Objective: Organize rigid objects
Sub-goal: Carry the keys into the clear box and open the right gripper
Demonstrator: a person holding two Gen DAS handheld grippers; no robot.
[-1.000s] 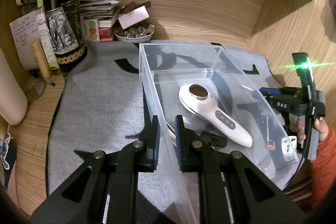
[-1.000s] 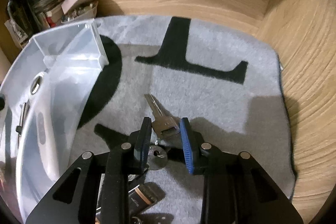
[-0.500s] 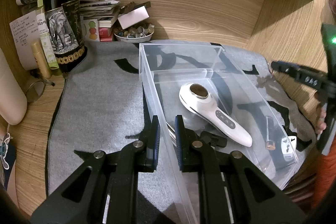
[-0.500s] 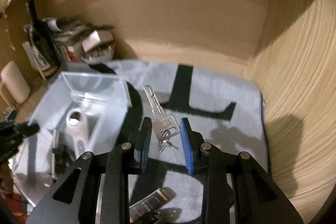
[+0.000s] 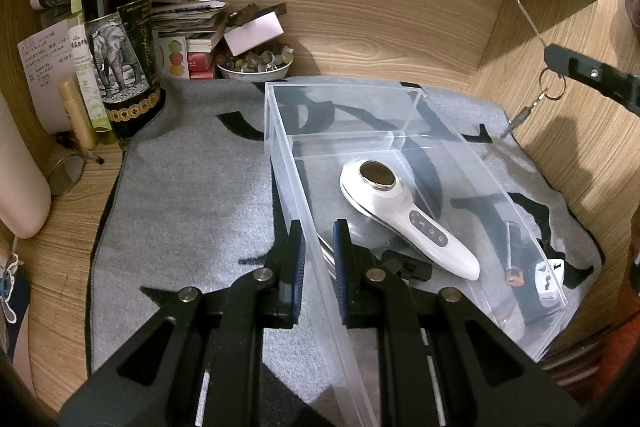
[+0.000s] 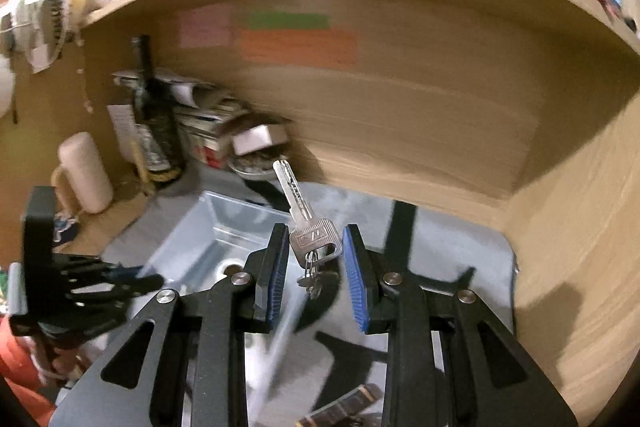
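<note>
A clear plastic box (image 5: pixel 344 89) lies on the grey mat (image 5: pixel 192 195). Inside it are a white handheld device (image 5: pixel 404 211), a white plug adapter (image 5: pixel 546 281) and a small black part (image 5: pixel 408 267). My left gripper (image 5: pixel 318 259) is shut on the box's near left wall, one pad on each side. My right gripper (image 6: pixel 316 259) is shut on the head of a silver key (image 6: pixel 304 215), held in the air with its blade pointing up and away. A ring with a smaller key (image 5: pixel 520 115) dangles below. The right gripper hangs right of the box (image 6: pixel 224 223).
A wine bottle (image 5: pixel 120 39), stacked papers and a bowl of stones (image 5: pixel 256 65) crowd the back left corner. A cream cylinder (image 5: pixel 20 179) stands at the far left. Wooden walls close the back and right. A dark flat item (image 6: pixel 344 407) lies on the mat below the right gripper.
My right gripper has lifted the key off the mat and risen high, its view swinging up toward the back wall. The left gripper and the box have not moved.
</note>
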